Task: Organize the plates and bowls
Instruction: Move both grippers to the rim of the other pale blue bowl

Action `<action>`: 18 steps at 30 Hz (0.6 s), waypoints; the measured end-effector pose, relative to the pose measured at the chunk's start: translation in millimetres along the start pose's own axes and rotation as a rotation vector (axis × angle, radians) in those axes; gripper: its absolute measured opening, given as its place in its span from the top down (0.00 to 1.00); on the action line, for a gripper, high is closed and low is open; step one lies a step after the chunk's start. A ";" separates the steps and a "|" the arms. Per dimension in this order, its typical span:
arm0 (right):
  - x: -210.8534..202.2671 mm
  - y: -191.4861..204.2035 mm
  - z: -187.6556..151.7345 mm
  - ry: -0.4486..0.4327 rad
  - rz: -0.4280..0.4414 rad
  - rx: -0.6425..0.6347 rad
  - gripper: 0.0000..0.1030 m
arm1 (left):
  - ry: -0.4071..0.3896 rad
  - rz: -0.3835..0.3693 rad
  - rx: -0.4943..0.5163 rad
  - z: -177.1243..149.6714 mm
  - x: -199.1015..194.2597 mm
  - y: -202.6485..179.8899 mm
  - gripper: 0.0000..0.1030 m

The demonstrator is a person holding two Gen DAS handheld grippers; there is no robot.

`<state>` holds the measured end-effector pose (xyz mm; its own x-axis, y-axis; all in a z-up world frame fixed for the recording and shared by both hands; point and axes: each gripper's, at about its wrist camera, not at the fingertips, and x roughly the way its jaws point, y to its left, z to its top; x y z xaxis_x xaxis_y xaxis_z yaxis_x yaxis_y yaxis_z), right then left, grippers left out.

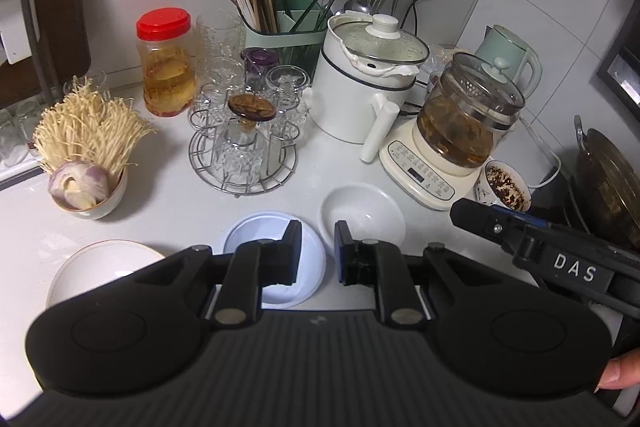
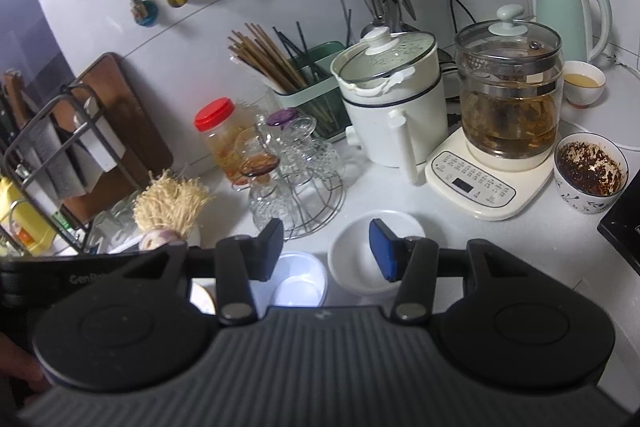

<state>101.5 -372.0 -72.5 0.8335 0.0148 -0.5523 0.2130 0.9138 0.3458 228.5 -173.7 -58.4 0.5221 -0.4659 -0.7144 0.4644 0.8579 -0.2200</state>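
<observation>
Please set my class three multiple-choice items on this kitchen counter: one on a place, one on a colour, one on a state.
1. The stained cup stands: A on a stool; B beside the glass kettle's base; C on the floor.
2. The jar's lid is: A red; B green; C white.
3. The right gripper is: A shut on a plate; B shut on a spoon; C open and empty.

Answers: 1 B, the cup sits on the counter just right of the base. 2 A, the lid is bright red. 3 C, its pads stand apart with nothing between them.
</observation>
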 end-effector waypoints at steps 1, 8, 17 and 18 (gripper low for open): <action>-1.0 1.6 -1.2 0.001 0.002 -0.006 0.50 | -0.004 0.002 0.002 -1.2 -2.1 0.4 0.82; -8.1 10.8 -7.6 -0.004 0.012 -0.041 0.50 | -0.028 0.023 0.002 -9.7 -14.5 5.1 0.81; -6.7 21.2 -16.7 0.033 0.012 -0.061 0.50 | -0.029 0.055 -0.026 -20.4 -25.0 19.1 0.74; -6.7 22.8 -18.3 0.037 0.012 -0.061 0.50 | -0.026 0.057 -0.030 -21.8 -25.9 21.5 0.74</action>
<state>91.4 -343.8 -74.8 0.8159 0.0399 -0.5768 0.1707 0.9365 0.3062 209.4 -138.5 -59.1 0.5654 -0.4211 -0.7092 0.4118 0.8892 -0.1996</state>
